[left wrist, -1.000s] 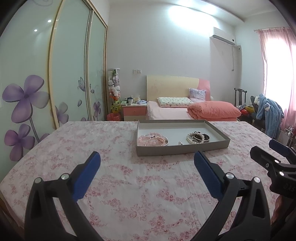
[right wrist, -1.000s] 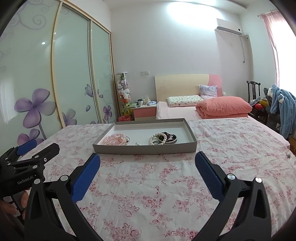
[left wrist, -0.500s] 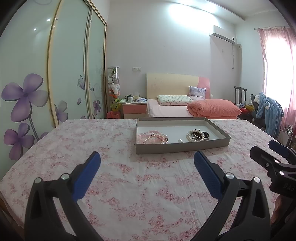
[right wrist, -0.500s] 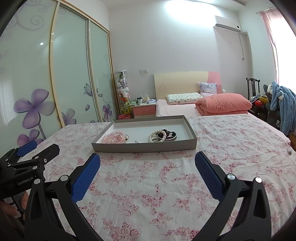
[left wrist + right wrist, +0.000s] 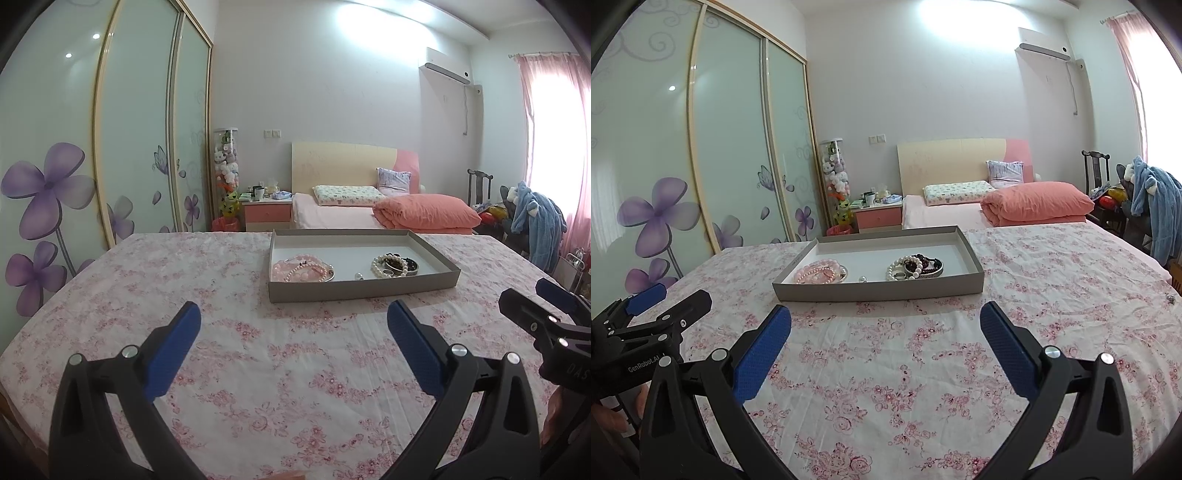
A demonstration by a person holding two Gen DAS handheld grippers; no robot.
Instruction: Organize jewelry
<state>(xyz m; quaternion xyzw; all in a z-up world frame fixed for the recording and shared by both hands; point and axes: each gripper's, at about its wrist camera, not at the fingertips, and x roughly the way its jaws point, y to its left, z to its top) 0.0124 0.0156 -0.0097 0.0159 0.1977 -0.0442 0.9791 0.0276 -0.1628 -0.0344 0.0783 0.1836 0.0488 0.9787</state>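
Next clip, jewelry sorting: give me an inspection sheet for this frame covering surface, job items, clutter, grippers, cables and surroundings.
Surface: pink floral cloth, wrinkled.
Job's things: grey tray holds a pink bead pile at its left, a white and dark bead pile at its right, and one small loose piece between them.
Clutter: one small object on the cloth near the right edge; too small to identify.
Grippers: left gripper open, empty, short of the tray; right gripper likewise.
Cables: nothing seen on the work surface.
Surroundings: bed, sliding wardrobe doors, chair with clothes nearby.
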